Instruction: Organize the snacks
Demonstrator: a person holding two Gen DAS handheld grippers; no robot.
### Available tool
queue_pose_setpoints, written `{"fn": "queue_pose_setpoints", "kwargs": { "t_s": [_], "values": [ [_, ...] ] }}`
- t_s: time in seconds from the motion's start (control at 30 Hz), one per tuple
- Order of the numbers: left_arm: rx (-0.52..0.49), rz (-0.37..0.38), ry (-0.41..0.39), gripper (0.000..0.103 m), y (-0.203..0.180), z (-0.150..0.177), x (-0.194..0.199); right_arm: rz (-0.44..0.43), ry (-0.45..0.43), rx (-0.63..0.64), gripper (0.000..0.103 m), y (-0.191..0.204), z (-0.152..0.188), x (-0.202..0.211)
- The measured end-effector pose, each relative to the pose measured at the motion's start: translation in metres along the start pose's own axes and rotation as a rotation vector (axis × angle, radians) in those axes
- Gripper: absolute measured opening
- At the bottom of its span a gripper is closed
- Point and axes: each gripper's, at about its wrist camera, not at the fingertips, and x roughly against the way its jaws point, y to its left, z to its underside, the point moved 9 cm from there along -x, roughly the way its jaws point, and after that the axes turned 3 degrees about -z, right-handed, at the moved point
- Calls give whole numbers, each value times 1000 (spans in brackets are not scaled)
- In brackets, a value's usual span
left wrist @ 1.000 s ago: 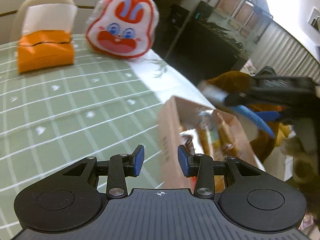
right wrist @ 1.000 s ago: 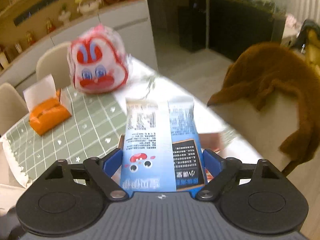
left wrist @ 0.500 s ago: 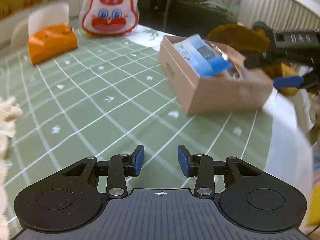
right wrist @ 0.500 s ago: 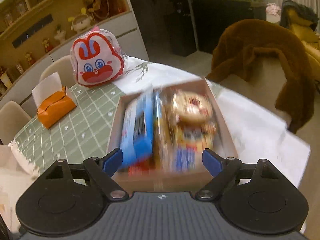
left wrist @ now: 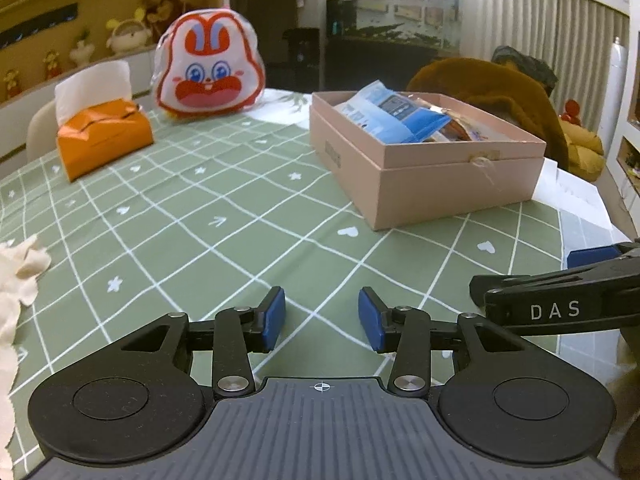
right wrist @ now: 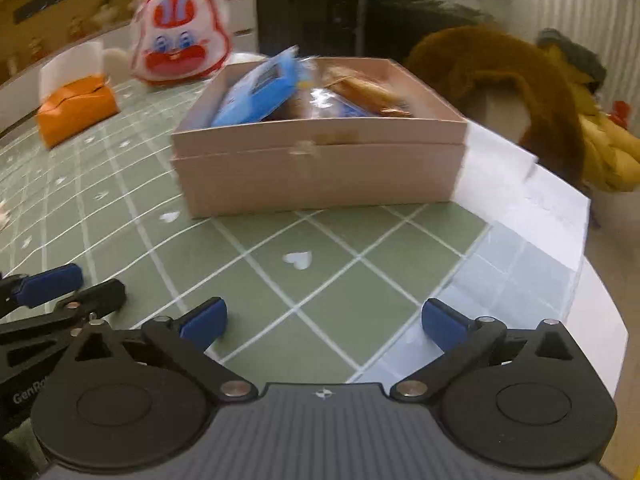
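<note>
A pink cardboard box (left wrist: 456, 178) (right wrist: 320, 172) stands on the green checked tablecloth and holds several snack packs. A blue snack pack (left wrist: 394, 118) (right wrist: 260, 96) leans at the box's left side, with brown wrapped snacks (right wrist: 368, 94) beside it. My left gripper (left wrist: 322, 320) is open and empty, low over the cloth in front of the box. My right gripper (right wrist: 324, 320) is open wide and empty, near the table's front right edge. One finger of the right gripper (left wrist: 560, 304) shows at the right of the left wrist view.
A red-and-white rabbit-face bag (left wrist: 210, 76) (right wrist: 180, 50) and an orange tissue box (left wrist: 104, 140) (right wrist: 76, 110) stand at the far side. A white cloth (left wrist: 18, 276) lies at the left edge. A chair with a brown fur throw (left wrist: 492, 92) stands behind the box.
My right gripper let go of the blue snack pack into the box, opened and drew back toward the table's front. My left gripper also pulled back and lower.
</note>
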Motion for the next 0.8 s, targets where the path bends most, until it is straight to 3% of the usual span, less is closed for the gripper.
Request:
{"fn": "queue_pose_setpoints", "kwargs": {
  "t_s": [0.23,0.8],
  "values": [
    [6,20,-2,46,-2,-2,-4,15,-94,-5,103,0,8,2],
    [5,20,-1,47,-2,-2,-4,13,-94,-5,103,0,5,1]
  ]
}}
